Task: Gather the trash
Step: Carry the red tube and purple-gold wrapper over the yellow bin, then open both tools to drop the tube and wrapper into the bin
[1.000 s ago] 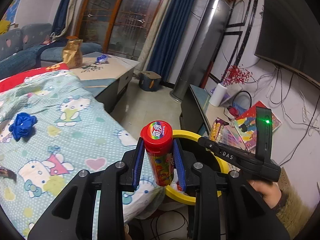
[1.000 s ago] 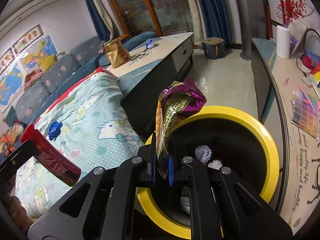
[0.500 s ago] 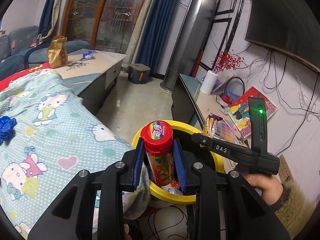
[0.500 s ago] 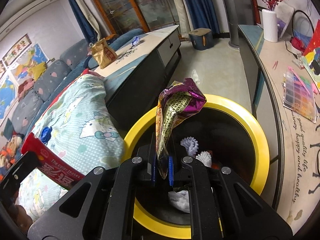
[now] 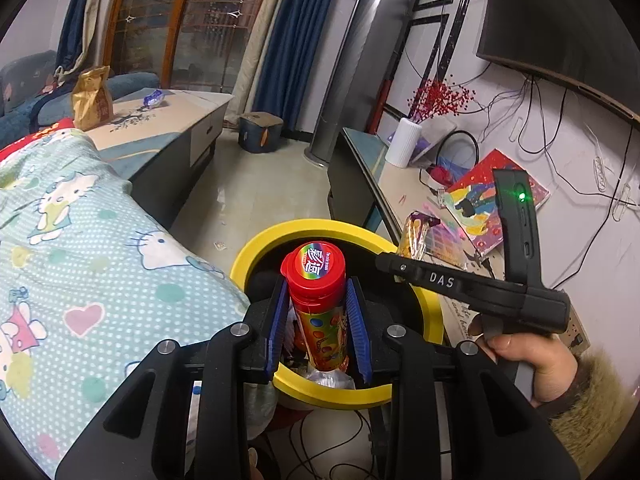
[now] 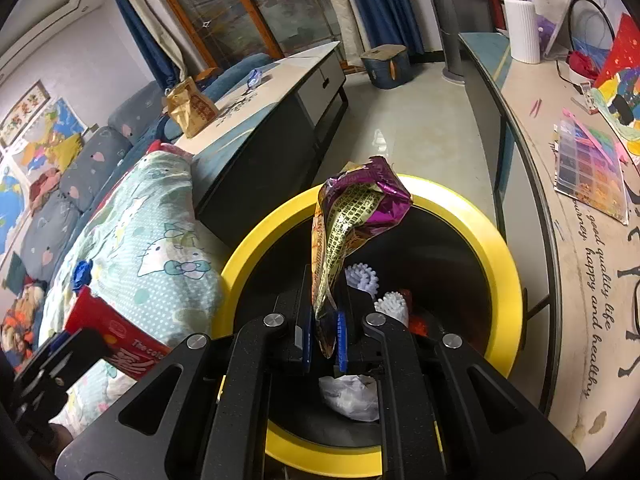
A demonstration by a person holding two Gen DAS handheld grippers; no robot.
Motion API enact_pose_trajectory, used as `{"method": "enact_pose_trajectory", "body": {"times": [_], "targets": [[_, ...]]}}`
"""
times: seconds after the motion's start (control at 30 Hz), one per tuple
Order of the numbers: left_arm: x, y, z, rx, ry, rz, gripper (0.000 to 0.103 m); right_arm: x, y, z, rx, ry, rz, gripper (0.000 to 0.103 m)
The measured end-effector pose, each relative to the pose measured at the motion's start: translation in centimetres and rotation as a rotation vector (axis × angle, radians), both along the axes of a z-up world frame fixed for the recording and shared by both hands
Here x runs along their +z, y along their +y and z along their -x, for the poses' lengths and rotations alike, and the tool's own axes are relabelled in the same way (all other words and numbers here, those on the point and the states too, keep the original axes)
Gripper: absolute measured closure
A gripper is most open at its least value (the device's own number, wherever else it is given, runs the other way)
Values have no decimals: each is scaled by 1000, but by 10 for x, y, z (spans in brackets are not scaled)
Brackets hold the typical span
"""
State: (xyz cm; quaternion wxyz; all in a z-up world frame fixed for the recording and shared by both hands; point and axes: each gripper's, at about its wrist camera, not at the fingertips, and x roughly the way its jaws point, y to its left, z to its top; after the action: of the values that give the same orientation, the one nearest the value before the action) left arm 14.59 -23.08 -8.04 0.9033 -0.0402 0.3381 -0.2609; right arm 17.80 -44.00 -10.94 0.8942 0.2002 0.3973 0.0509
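Note:
My left gripper point(image 5: 318, 320) is shut on a red-capped candy tube point(image 5: 316, 292) and holds it upright over the yellow-rimmed black bin point(image 5: 264, 240). My right gripper point(image 6: 323, 338) is shut on a crumpled purple and gold snack wrapper point(image 6: 352, 220), held over the same bin point(image 6: 496, 240). The bin holds white paper and other scraps point(image 6: 352, 396). The right gripper also shows in the left wrist view point(image 5: 472, 284), at the bin's right rim. The tube shows at the left edge of the right wrist view point(image 6: 116, 340).
A bed with a Hello Kitty cover point(image 5: 80, 260) lies left of the bin. A low cabinet point(image 6: 580, 240) with papers and a bead box runs on the right. A coffee table point(image 5: 160, 132) with a gold bag point(image 5: 92, 96) and a blue wrapper point(image 5: 154, 98) stands beyond.
Both grippers have moved forward over the bin, which now sits closer and more centred under them. Each still holds its item.

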Motion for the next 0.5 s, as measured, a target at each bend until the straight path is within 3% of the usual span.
{"method": "enact_pose_trajectory", "body": {"times": [0.5], "targets": [[-25,-21,-13,-39,34,-6,75,-9,-15,2,-30,24,-15,96]]}}
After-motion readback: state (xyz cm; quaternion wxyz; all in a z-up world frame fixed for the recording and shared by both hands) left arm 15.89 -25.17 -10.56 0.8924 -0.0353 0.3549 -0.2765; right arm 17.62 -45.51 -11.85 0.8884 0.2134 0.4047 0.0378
